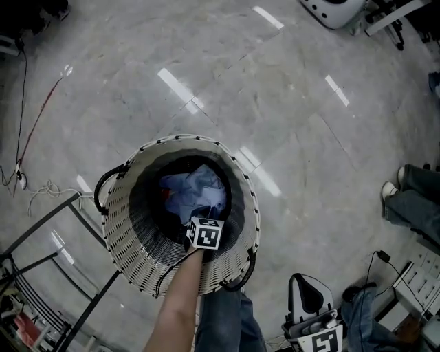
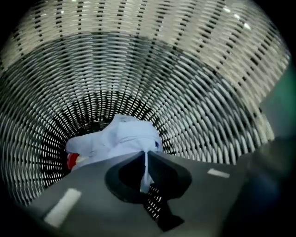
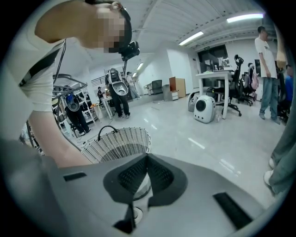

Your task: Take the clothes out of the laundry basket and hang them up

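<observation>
A woven white laundry basket (image 1: 135, 237) with black handles stands on the glossy floor. Inside it lies a light blue garment (image 1: 198, 187). My left gripper (image 1: 205, 230) reaches down into the basket. In the left gripper view the left gripper (image 2: 147, 159) is shut on a fold of the light blue garment (image 2: 126, 136), and a strip of cloth runs between the pads. A red item (image 2: 72, 160) peeks out beside the garment. My right gripper (image 3: 147, 159) is held outside the basket (image 3: 118, 144), shut with nothing in it. It shows low at the right in the head view (image 1: 318, 337).
A black metal rack (image 1: 48, 268) stands left of the basket, with white cables (image 1: 45, 189) on the floor beside it. A seated person's feet (image 1: 409, 199) are at the right. A white machine (image 1: 333, 10) stands far off. People, desks and chairs fill the room's back.
</observation>
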Available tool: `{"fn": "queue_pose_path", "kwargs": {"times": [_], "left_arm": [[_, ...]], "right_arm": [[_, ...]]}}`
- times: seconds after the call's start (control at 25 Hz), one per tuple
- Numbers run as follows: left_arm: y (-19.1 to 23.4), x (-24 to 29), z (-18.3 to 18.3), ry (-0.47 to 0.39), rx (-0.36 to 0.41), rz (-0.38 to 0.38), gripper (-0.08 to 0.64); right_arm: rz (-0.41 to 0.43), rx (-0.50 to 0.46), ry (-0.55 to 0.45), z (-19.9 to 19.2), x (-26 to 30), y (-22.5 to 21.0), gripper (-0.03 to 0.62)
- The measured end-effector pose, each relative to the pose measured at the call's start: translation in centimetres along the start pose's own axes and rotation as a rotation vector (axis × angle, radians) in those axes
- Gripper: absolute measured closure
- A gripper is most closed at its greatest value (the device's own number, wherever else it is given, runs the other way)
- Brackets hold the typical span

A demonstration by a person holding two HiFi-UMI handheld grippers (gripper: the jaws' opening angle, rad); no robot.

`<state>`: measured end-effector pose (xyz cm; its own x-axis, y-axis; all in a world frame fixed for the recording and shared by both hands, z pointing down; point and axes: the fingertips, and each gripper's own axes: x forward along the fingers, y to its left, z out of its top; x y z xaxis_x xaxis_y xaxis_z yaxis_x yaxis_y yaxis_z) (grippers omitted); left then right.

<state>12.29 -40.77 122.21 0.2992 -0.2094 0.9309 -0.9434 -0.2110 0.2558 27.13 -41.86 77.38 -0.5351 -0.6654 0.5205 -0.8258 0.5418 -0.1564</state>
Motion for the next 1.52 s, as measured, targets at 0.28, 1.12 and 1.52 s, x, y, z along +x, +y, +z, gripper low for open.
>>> {"fn": "queue_pose_path", "kwargs": {"times": [0.28,1.12,1.52], "left_arm": [[-0.9,-7.1,4.0,-0.091,-0.024,0.009,0.535],[-6.6,-32.3,9.4,-0.336,0.004,0.068,0.537],[-11.4,-46.4,10.5,-0.51,-0.037,0.072,0.538]], "right_arm": [[0.008,0.011,0.015,-1.4,-0.1,-0.1,0.591],[0.018,-0.061,-0.117,8.2,-8.0,4.6,0.591],[0.04,-0.058,-0.155,12.1,-12.1,6.6,0.591]]}}
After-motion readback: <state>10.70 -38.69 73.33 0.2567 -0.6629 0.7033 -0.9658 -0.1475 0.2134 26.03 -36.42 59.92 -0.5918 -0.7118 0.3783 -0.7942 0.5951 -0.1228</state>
